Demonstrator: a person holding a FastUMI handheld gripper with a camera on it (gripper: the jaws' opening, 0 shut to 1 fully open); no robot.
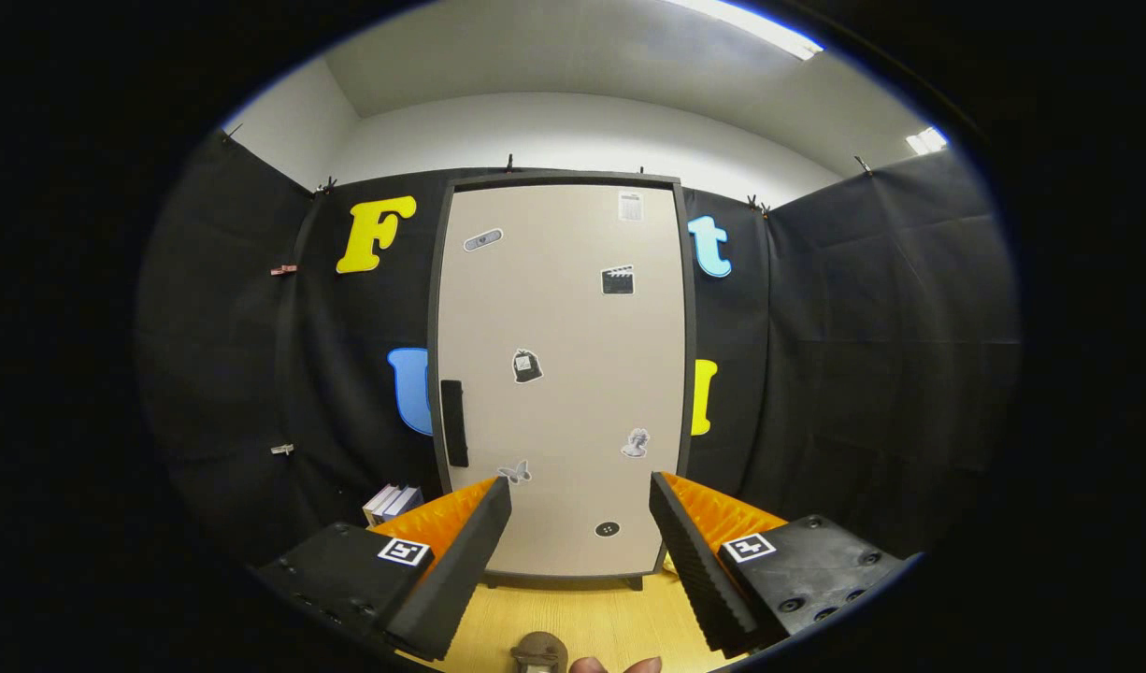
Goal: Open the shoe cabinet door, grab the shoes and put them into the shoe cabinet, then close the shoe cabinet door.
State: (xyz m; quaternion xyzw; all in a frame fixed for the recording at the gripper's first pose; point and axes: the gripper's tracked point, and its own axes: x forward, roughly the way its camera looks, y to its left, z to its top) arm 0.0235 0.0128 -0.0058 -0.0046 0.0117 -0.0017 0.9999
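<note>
Books (392,502): low on the left, standing beside the cabinet's foot; not part of your job.
Handle (453,423): a dark upright bar on the door's left edge, its long axis vertical. It lies ahead and left of your gripper.
Door (559,374): shut, facing you squarely, stickers scattered over it.
Gripper (580,509): your fingers are spread wide, holding nothing, the door's lower part framed between them.
Shoes: I can't place them here.
Next, I judge: swing left to reach the handle.

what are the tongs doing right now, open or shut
Tongs: open, holding nothing, aimed at the closed cabinet door beyond them.
</note>
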